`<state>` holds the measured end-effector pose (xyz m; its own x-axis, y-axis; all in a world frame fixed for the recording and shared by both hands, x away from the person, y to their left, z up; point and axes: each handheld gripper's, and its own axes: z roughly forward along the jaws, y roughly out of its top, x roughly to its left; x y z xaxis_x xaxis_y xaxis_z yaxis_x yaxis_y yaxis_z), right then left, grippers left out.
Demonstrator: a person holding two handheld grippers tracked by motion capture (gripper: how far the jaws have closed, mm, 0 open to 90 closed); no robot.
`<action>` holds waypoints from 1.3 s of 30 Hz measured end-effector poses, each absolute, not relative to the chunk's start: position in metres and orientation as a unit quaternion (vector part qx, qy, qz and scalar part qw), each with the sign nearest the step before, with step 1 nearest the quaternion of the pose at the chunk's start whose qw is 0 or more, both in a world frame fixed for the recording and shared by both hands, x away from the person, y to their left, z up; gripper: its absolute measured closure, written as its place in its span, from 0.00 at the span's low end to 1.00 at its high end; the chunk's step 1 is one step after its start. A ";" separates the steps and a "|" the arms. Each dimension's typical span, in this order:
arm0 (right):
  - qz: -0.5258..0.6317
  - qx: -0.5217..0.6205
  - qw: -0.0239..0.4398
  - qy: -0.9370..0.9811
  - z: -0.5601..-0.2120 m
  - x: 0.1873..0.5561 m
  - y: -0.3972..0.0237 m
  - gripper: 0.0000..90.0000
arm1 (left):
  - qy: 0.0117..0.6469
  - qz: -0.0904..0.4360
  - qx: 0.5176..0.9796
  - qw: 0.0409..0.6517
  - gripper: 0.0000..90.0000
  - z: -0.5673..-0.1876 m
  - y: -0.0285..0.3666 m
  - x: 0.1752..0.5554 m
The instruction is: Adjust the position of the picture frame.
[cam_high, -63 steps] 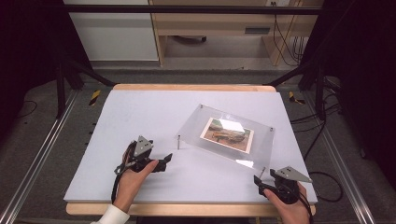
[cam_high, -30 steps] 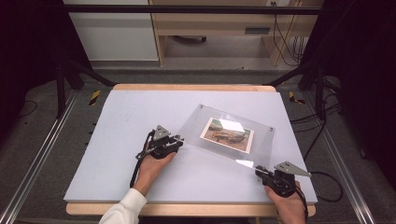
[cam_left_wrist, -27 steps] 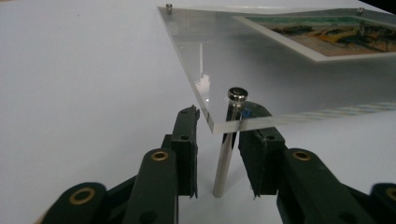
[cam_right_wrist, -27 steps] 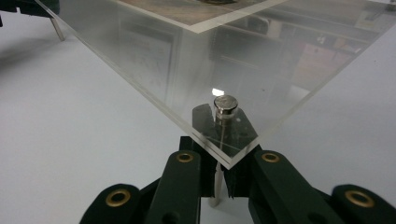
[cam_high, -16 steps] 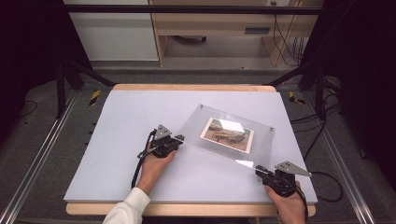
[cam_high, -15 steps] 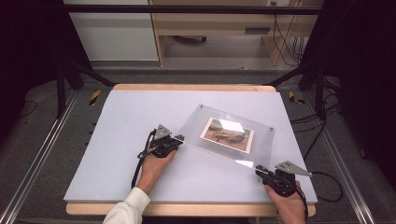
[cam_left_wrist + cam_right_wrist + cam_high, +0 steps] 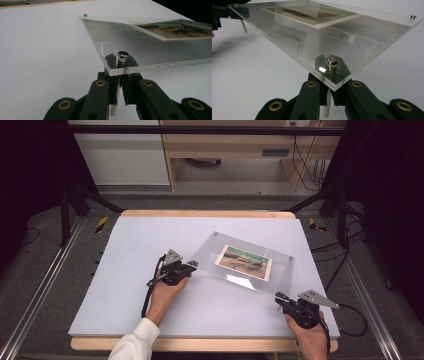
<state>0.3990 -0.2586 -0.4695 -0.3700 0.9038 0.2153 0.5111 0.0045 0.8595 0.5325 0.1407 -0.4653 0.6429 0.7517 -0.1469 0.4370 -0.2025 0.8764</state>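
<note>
With the left gripper (image 7: 191,265) and right gripper (image 7: 278,298) each clamped on a silver standoff pin (image 7: 122,58) at opposite corners of the clear acrylic picture frame (image 7: 240,264) on the white table (image 7: 150,240), we judged uneven lifting could twist it loose.

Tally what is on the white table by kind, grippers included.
Clear acrylic frame with a picture inside: 1
Metal standoff legs held at its corners: 2
Grippers, left gripper and right gripper: 2
Total: 5
</note>
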 end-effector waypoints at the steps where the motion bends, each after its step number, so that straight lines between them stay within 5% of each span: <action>1: 0.476 0.523 0.203 0.677 -0.469 0.399 -0.259 0.94 | 0.390 0.159 0.761 0.494 0.91 -0.466 0.140 0.533; 23: 0.501 0.508 0.217 0.667 -0.451 0.407 -0.261 0.94 | 0.378 0.203 0.751 0.501 0.94 -0.441 0.143 0.524; 39: 0.530 0.456 0.205 0.685 -0.414 0.432 -0.233 0.93 | 0.415 0.241 0.707 0.520 0.94 -0.412 0.187 0.496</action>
